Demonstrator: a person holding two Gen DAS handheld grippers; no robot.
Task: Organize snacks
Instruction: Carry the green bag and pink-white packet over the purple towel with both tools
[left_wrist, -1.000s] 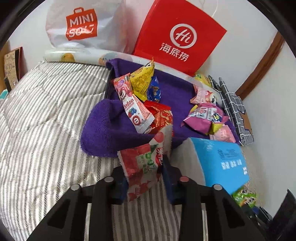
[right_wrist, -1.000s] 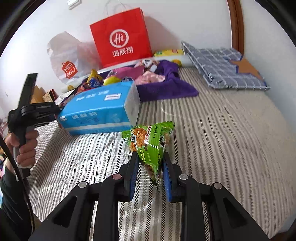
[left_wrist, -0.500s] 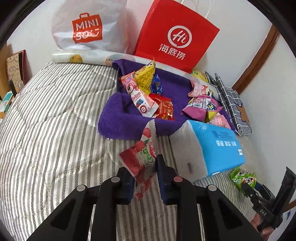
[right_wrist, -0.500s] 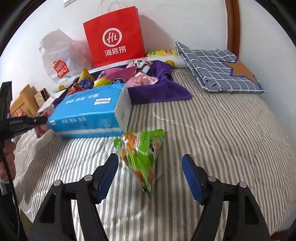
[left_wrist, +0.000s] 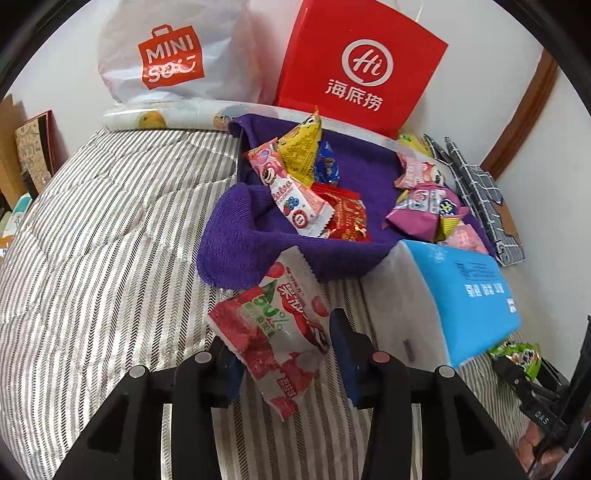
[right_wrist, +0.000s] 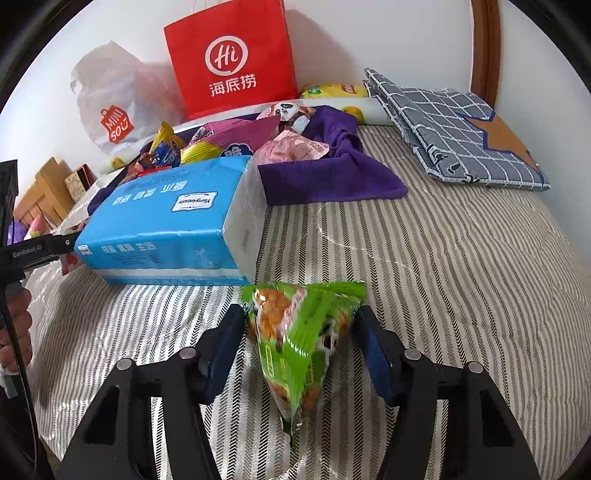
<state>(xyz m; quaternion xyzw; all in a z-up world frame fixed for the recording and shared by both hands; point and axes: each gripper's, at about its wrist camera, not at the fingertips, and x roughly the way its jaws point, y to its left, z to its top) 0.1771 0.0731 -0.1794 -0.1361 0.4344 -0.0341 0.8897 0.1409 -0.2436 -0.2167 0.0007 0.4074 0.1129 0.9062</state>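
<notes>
A red and white strawberry snack packet lies on the striped bedspread between the fingers of my left gripper, which is open with gaps on both sides. A green snack packet lies between the open fingers of my right gripper; it also shows in the left wrist view. Several more snack packets lie on a purple towel behind.
A blue tissue pack lies between the two packets, also in the right wrist view. A red paper bag and a white Miniso bag stand at the wall. A folded checked cloth lies at the right.
My left gripper has opened and let go of the strawberry packet, which now lies on the bed. My right gripper opened, released the green packet, and its fingers now sit closer around it.
</notes>
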